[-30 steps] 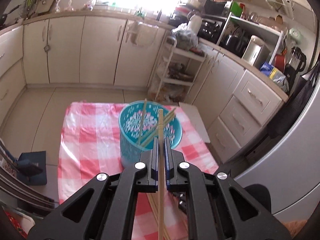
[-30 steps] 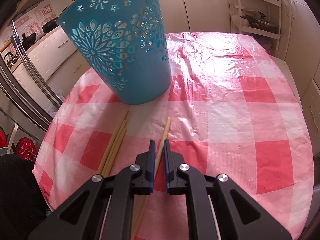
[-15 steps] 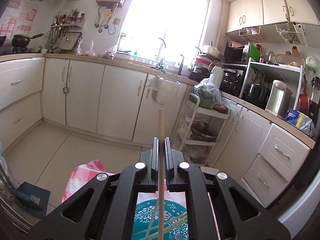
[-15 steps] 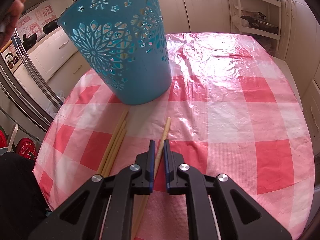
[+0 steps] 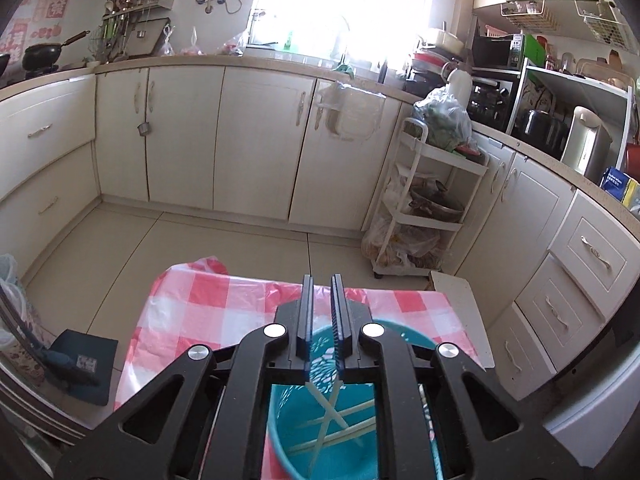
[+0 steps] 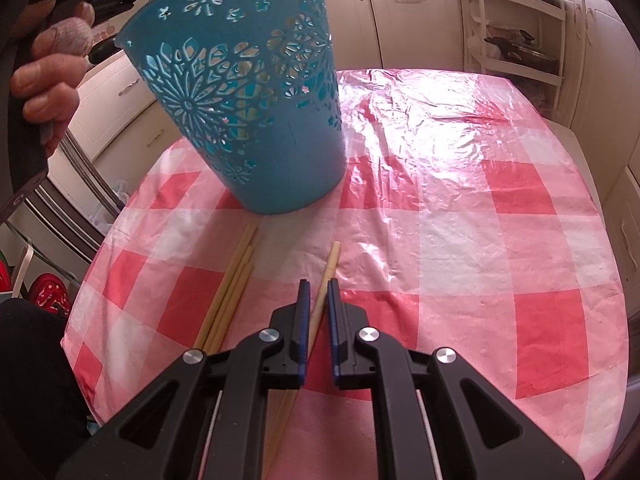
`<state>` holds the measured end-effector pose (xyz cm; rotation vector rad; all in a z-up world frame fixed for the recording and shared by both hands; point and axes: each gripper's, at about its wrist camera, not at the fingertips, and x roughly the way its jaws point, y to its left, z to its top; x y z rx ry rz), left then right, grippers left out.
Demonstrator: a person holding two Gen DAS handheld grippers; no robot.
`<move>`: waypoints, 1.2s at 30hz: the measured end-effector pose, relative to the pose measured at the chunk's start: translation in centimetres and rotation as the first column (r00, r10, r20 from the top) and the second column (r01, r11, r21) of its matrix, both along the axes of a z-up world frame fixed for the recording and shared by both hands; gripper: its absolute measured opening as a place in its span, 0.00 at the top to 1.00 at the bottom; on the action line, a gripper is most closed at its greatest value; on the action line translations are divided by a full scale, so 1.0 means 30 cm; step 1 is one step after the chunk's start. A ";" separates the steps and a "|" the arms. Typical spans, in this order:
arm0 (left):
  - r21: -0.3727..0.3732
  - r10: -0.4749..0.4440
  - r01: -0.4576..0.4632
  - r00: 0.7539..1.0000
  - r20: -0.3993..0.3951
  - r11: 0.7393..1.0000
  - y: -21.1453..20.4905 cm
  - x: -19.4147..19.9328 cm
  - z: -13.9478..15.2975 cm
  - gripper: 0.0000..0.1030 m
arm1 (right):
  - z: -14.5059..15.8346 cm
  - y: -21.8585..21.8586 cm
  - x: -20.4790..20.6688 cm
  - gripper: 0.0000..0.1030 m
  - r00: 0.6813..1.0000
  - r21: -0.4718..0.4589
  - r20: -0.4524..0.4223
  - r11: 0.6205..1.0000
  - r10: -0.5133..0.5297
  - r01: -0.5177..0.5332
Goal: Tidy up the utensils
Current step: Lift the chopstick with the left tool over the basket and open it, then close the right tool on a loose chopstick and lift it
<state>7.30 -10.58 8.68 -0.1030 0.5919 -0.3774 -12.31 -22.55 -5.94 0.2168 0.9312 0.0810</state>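
Observation:
My left gripper [image 5: 322, 280] hovers over the teal cut-out basket [image 5: 400, 330]. Its jaws are opening with nothing between them. Several pale chopsticks [image 5: 332, 424] lie crossed inside the basket. In the right wrist view the basket [image 6: 256, 120] stands at the back left of the red-and-white checked tablecloth [image 6: 460, 220]. My right gripper [image 6: 317, 284] sits low over the cloth, shut on one chopstick [image 6: 330, 264] that runs slantwise between its pads. Three more chopsticks [image 6: 236, 280] lie side by side just to its left.
A person's hand [image 6: 48, 80] grips a dark handle at the top left of the right wrist view. Cream cabinets line the room, and a white trolley [image 5: 428, 200] stands past the table's far right corner. A dark blue object [image 5: 80, 364] lies on the floor.
The left gripper swung over the basket and tipped down; the chopstick it held has left its jaws, which have parted. A hand has come into the right wrist view. The right gripper has not moved.

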 end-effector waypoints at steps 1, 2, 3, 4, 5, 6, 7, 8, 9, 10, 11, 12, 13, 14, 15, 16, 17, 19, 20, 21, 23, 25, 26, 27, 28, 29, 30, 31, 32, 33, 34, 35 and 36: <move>0.003 0.007 -0.007 1.000 -0.004 1.000 0.021 -0.014 -0.001 0.77 | 0.000 0.000 0.000 0.91 1.000 -0.001 0.001 1.000 0.000 0.000; 0.003 0.018 -0.018 1.000 -0.005 1.000 0.044 -0.026 0.002 0.62 | 0.000 -0.001 0.001 0.91 1.000 0.001 0.002 1.000 0.001 -0.001; -0.004 0.037 -0.037 0.999 0.000 0.999 0.078 -0.047 0.007 0.55 | -0.001 -0.005 0.001 0.89 1.000 0.011 0.003 1.000 0.003 -0.003; -0.011 0.054 -0.054 0.999 0.008 0.998 0.106 -0.065 0.010 0.47 | -0.001 -0.009 0.001 0.88 1.000 0.027 0.002 1.000 0.003 -0.003; -0.019 0.074 -0.073 0.997 0.015 0.997 0.140 -0.087 0.014 0.42 | 0.000 -0.014 0.000 0.87 1.000 0.046 -0.001 0.999 0.000 0.000; -0.028 0.092 -0.091 0.996 0.016 0.995 0.180 -0.108 0.017 0.40 | 0.000 -0.019 -0.003 0.86 1.000 0.056 -0.003 0.998 -0.002 0.002; -0.036 0.105 -0.104 0.994 0.015 0.994 0.214 -0.126 0.017 0.35 | 0.000 -0.020 -0.004 0.86 1.000 0.057 -0.004 0.998 -0.002 0.002; -0.044 0.121 -0.120 0.993 0.014 0.992 0.245 -0.142 0.015 0.31 | 0.001 -0.021 -0.008 0.86 1.000 0.052 -0.002 0.999 0.001 -0.001; -0.052 0.146 -0.145 0.989 0.015 0.988 0.284 -0.160 0.006 0.28 | 0.001 -0.017 -0.008 0.86 1.000 0.043 -0.001 0.999 0.003 -0.003; -0.057 0.164 -0.162 0.986 0.017 0.985 0.311 -0.172 -0.004 0.25 | 0.002 -0.011 -0.008 0.86 1.000 0.031 0.001 1.000 0.004 -0.005; -0.060 0.183 -0.182 0.983 0.013 0.981 0.341 -0.181 -0.023 0.24 | 0.002 -0.007 -0.010 0.86 1.000 0.017 0.003 1.000 0.007 -0.007; -0.065 0.203 -0.203 0.979 0.001 0.977 0.370 -0.185 -0.047 0.24 | 0.003 0.001 -0.011 0.86 1.000 0.000 0.004 1.000 0.010 -0.010; -0.073 0.217 -0.217 0.976 -0.017 0.973 0.394 -0.183 -0.070 0.24 | 0.003 0.006 -0.014 0.86 1.000 -0.013 0.003 1.000 0.012 -0.012; -0.081 0.232 -0.235 0.972 -0.050 0.969 0.420 -0.175 -0.102 0.24 | 0.004 0.011 -0.015 0.86 1.000 -0.027 -0.001 1.000 0.012 -0.012; -0.087 0.247 -0.254 0.965 -0.091 0.963 0.443 -0.164 -0.134 0.24 | 0.005 0.015 -0.016 0.86 1.000 -0.038 -0.005 0.999 0.013 -0.013; -0.096 0.250 -0.263 0.960 -0.128 0.960 0.457 -0.152 -0.157 0.24 | 0.005 0.020 -0.018 0.86 1.000 -0.047 -0.009 0.999 0.013 -0.013; -0.104 0.242 -0.261 0.956 -0.165 0.960 0.468 -0.138 -0.177 0.24 | 0.007 0.023 -0.020 0.86 1.000 -0.058 -0.015 0.998 0.014 -0.015; -0.087 0.239 -0.257 0.956 -0.172 0.963 0.468 -0.132 -0.189 0.24 | 0.008 0.028 -0.019 0.86 1.000 -0.076 -0.021 0.997 0.015 -0.017; -0.068 0.240 -0.253 0.958 -0.159 0.965 0.463 -0.138 -0.190 0.24 | 0.008 0.034 -0.014 0.86 1.000 -0.090 -0.025 0.996 0.015 -0.017; -0.049 0.237 -0.246 0.961 -0.145 0.968 0.457 -0.142 -0.186 0.24 | 0.008 0.037 -0.013 0.86 1.000 -0.103 -0.027 0.994 0.016 -0.019; -0.026 0.230 -0.235 0.964 -0.132 0.972 0.443 -0.149 -0.184 0.22 | 0.007 0.052 -0.011 0.86 0.999 -0.138 -0.030 0.990 0.024 -0.028; 0.000 0.232 -0.234 0.965 -0.124 0.972 0.425 -0.156 -0.182 0.21 | 0.007 0.053 -0.014 0.89 0.999 -0.154 -0.029 0.988 0.030 -0.034; 0.015 0.233 -0.233 0.965 -0.119 0.972 0.419 -0.158 -0.185 0.20 | 0.007 0.047 -0.016 0.92 0.999 -0.150 -0.032 0.988 0.026 -0.030; 0.031 0.233 -0.231 0.966 -0.116 0.973 0.413 -0.159 -0.187 0.20 | 0.008 0.036 -0.019 0.93 0.999 -0.130 -0.036 0.991 0.021 -0.025; 0.042 0.233 -0.229 0.966 -0.114 0.972 0.403 -0.159 -0.182 0.19 | 0.009 0.022 -0.024 0.94 0.999 -0.103 -0.043 0.995 0.012 -0.016; 0.053 0.234 -0.229 0.966 -0.111 0.972 0.399 -0.160 -0.184 0.18 | 0.012 0.010 -0.027 0.94 0.999 -0.078 -0.046 0.997 0.005 -0.009; 0.060 0.234 -0.228 0.966 -0.110 0.972 0.396 -0.162 -0.185 0.17 | 0.014 -0.001 -0.034 0.95 0.999 -0.050 -0.046 0.999 0.002 -0.004; 0.065 0.233 -0.227 0.966 -0.110 0.972 0.394 -0.161 -0.184 0.17 | 0.020 -0.007 -0.041 0.95 0.999 -0.026 -0.043 1.000 0.001 -0.002; 0.070 0.232 -0.226 0.966 -0.111 0.972 0.389 -0.161 -0.185 0.17 | 0.028 -0.013 -0.049 0.95 0.999 -0.004 -0.036 1.000 0.001 -0.001; 0.075 0.233 -0.225 0.966 -0.110 0.971 0.386 -0.160 -0.186 0.16 | 0.040 -0.020 -0.057 0.95 1.000 0.026 -0.025 1.000 0.002 -0.001; 0.083 0.232 -0.224 0.966 -0.109 0.971 0.382 -0.159 -0.189 0.16 | 0.053 -0.023 -0.063 0.95 1.000 0.052 -0.013 0.999 0.003 -0.002; 0.088 0.231 -0.222 0.967 -0.111 0.971 0.376 -0.157 -0.191 0.15 | 0.072 -0.027 -0.072 0.95 1.000 0.082 0.007 0.997 0.006 -0.007; 0.092 0.230 -0.220 0.967 -0.113 0.971 0.371 -0.155 -0.194 0.15 | 0.093 -0.029 -0.080 0.95 1.000 0.112 0.029 0.994 0.012 -0.016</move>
